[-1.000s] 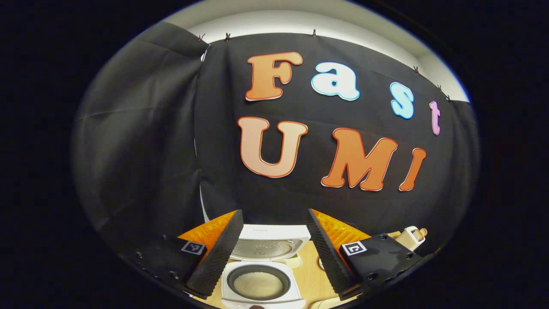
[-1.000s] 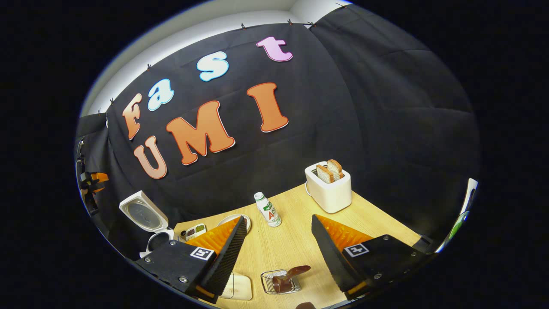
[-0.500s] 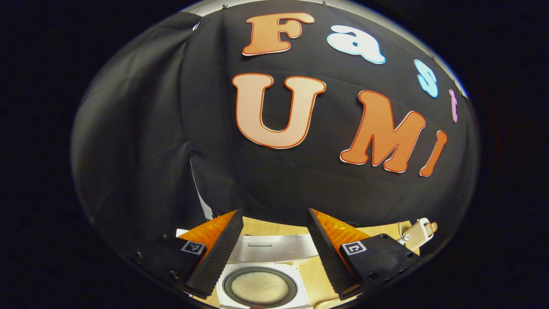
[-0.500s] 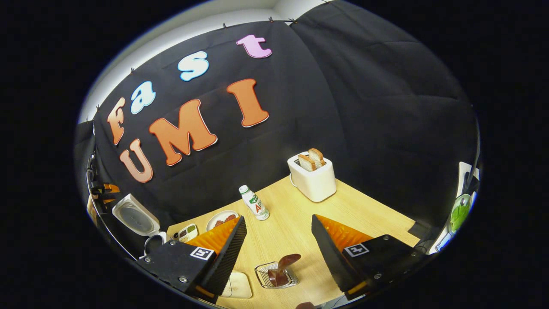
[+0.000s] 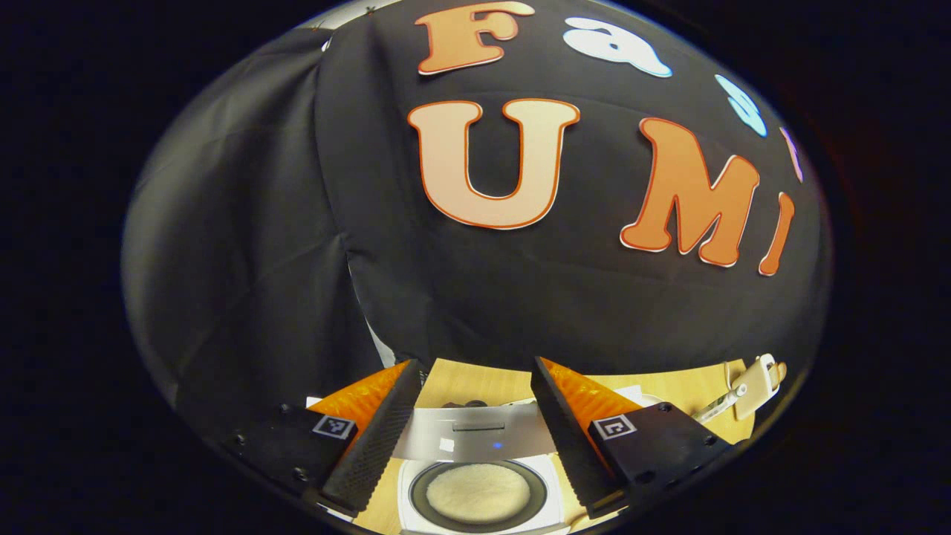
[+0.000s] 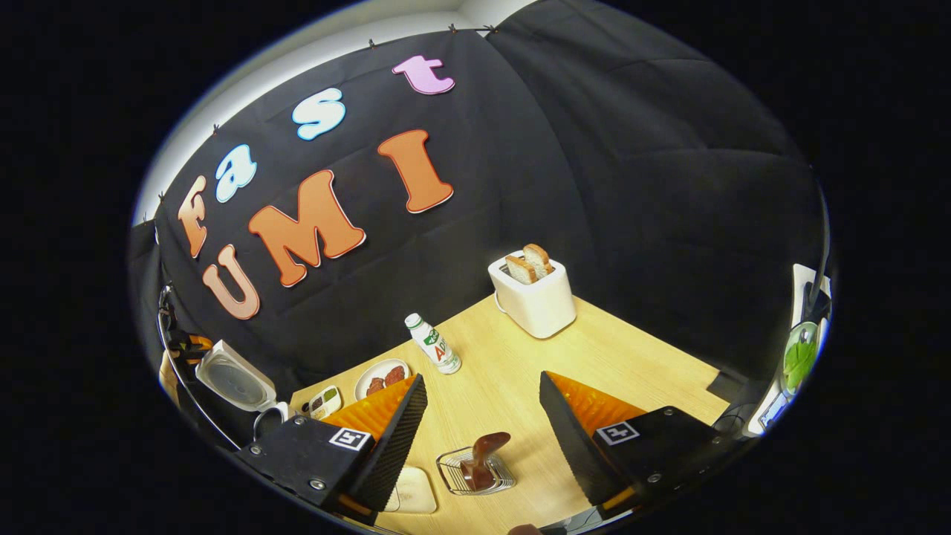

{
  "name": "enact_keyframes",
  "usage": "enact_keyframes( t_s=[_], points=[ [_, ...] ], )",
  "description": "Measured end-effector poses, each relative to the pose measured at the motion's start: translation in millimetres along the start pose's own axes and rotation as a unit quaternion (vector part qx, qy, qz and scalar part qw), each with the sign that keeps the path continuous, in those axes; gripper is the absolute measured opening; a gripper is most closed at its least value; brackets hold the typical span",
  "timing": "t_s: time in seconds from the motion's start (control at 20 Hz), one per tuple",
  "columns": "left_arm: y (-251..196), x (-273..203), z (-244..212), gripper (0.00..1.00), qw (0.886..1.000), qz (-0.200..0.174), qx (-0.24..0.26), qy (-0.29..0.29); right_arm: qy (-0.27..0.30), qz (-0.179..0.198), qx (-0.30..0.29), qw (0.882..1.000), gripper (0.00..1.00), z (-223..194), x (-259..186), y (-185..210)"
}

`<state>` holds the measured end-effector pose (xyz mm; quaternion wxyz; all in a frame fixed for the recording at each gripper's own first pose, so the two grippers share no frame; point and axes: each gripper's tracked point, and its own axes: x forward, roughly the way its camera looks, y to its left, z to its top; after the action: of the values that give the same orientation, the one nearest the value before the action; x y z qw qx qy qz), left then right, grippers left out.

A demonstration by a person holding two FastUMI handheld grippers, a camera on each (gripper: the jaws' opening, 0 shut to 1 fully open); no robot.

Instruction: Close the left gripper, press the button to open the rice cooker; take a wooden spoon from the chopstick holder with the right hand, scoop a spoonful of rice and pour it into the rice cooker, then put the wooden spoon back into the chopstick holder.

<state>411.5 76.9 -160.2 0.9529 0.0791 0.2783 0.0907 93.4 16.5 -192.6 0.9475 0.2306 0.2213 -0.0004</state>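
With both my jaws apart and empty, my right gripper (image 6: 479,431) risks tipping the holder (image 6: 475,472) at 6 o'clock if it clips the spoon (image 6: 483,450) off-centre.

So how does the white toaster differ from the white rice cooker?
The toaster stands near the table's far corner with two bread slices poking out of its top; the rice cooker sits under the left gripper with its lid up and its dark inner pot showing white rice. Both are white.
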Motion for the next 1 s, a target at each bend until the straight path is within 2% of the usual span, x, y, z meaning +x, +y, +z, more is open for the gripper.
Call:
enact_keyframes(
  t_s=[0.45,0.8,1.0],
  points=[
    [-4.1,-51.3,-46.5,1.00,1.000,0.002,-0.006,0.003,-0.021,0.018,-0.086,0.996,0.95,22.3,3.6,11.9],
    [-6.2,-76.6,-145.9,1.00,0.997,-0.021,-0.046,0.061,-0.056,0.034,-0.156,0.985,0.95,55.1,-7.8,23.5],
    [-5.2,-81.0,-194.4,1.00,0.994,-0.022,-0.052,0.089,-0.069,0.052,-0.162,0.983,0.95,69.2,-17.2,29.8]
  ],
)
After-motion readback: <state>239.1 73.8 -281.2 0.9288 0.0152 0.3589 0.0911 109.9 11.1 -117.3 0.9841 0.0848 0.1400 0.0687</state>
